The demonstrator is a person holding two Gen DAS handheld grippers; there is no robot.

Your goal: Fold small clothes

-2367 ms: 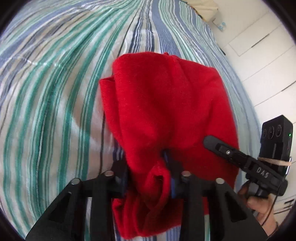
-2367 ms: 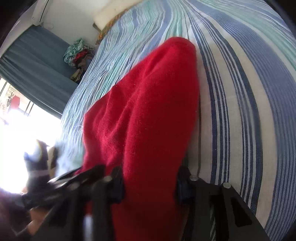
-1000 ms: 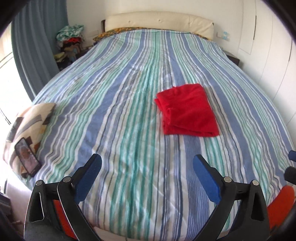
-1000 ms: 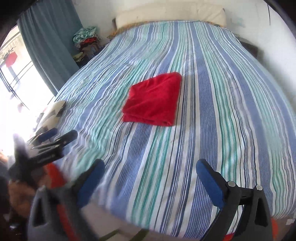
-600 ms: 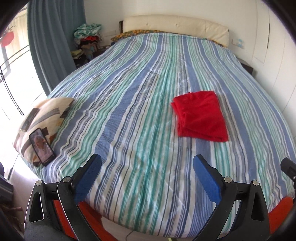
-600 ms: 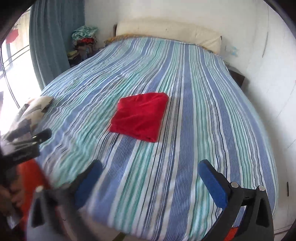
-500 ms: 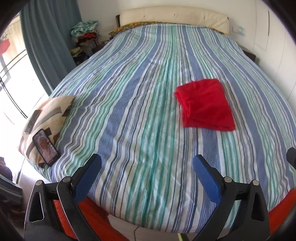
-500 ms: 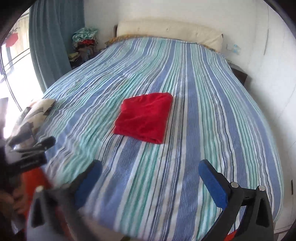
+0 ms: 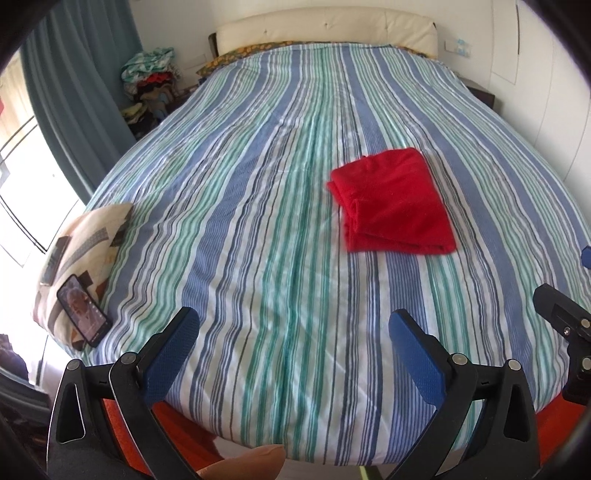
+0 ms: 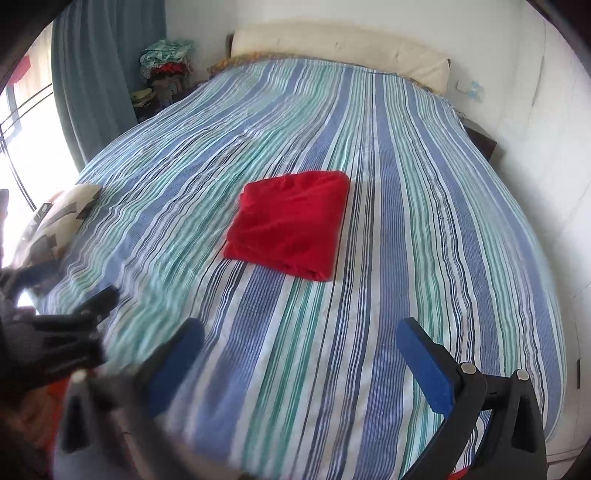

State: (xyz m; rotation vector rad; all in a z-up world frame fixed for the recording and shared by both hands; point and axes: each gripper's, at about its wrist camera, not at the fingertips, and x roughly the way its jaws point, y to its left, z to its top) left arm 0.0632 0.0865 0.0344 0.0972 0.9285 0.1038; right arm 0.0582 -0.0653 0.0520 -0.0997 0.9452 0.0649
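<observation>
A red garment lies folded into a flat rectangle on the striped bedspread, right of the bed's middle. It also shows in the right wrist view. My left gripper is open and empty, held back over the bed's near edge, far from the garment. My right gripper is open and empty, also back at the near edge. The right gripper's black body shows at the right edge of the left wrist view. The left gripper shows blurred at the left of the right wrist view.
A patterned cushion with a phone on it sits at the bed's near left corner. A blue curtain and a pile of clothes stand left. A cream headboard and white wall close the far side.
Both grippers were shut on the red garment, then let go and pulled back to the bed's near edge. In the last half second the views shifted slightly; the garment lies still.
</observation>
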